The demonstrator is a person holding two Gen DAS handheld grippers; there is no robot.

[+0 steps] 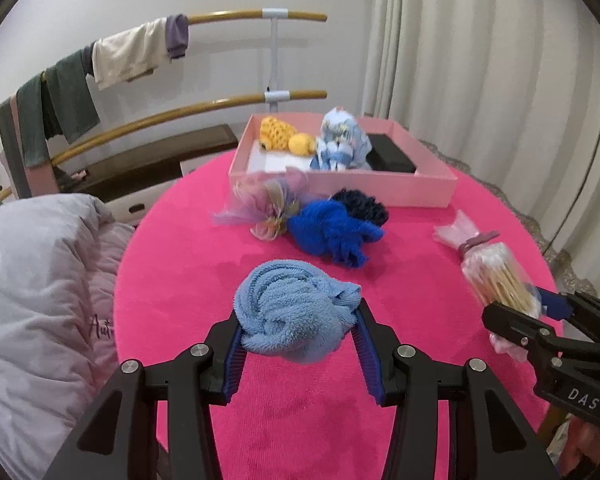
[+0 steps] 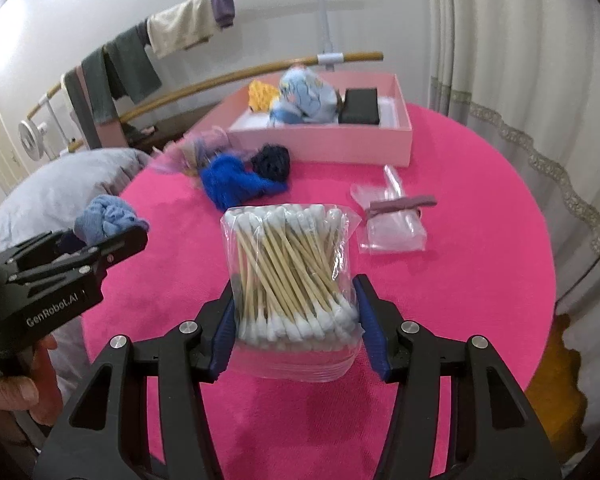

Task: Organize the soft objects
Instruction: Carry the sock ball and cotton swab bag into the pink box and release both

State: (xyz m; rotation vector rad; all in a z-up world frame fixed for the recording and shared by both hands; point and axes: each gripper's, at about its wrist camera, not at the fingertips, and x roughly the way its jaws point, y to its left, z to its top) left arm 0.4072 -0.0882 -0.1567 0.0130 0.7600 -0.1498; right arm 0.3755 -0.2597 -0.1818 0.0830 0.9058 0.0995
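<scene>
Left hand-held gripper marked "GenRobot.AI"; right hand-held gripper marked "DAS".

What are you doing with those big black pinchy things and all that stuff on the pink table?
A person is tidying up with tongs in each hand. The left tongs grip a rolled light blue towel, and the right tongs grip a bag of cotton swabs, both raised above the table. The pink box at the back already holds a yellow knitted toy, a pale blue bundle and a black case. A dark blue cloth waits outside.
</scene>
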